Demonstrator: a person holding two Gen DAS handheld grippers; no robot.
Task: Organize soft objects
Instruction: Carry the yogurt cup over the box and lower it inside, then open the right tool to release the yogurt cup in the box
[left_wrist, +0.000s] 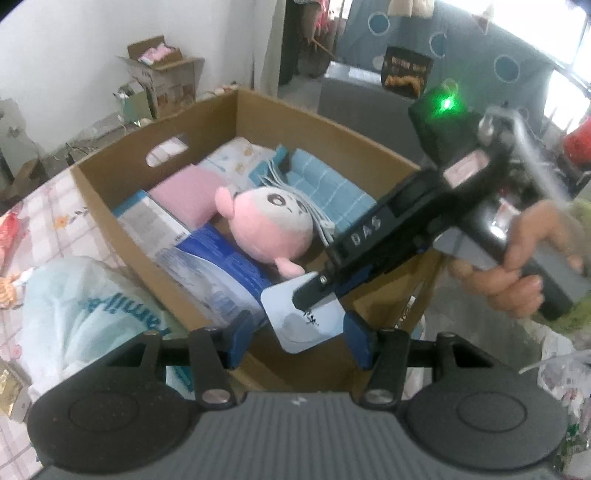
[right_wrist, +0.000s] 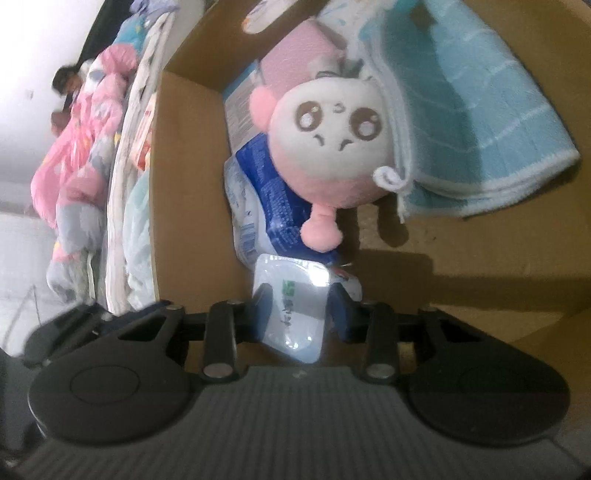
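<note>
Gripping glossy flat tissue pack (right_wrist: 295, 314), right tool (right_wrist: 300, 308); round plush (right_wrist: 332, 147) beyond

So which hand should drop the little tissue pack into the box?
Probably the right. The right gripper already clamps the tissue pack, low inside the cardboard box beside the pink plush toy. The left gripper is open, holding nothing.

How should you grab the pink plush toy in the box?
Grip the pink plush toy across its round body from above. It lies face-up on top of the packets, uncovered from above, and the small limb would probably slip out of the gripper.
</note>
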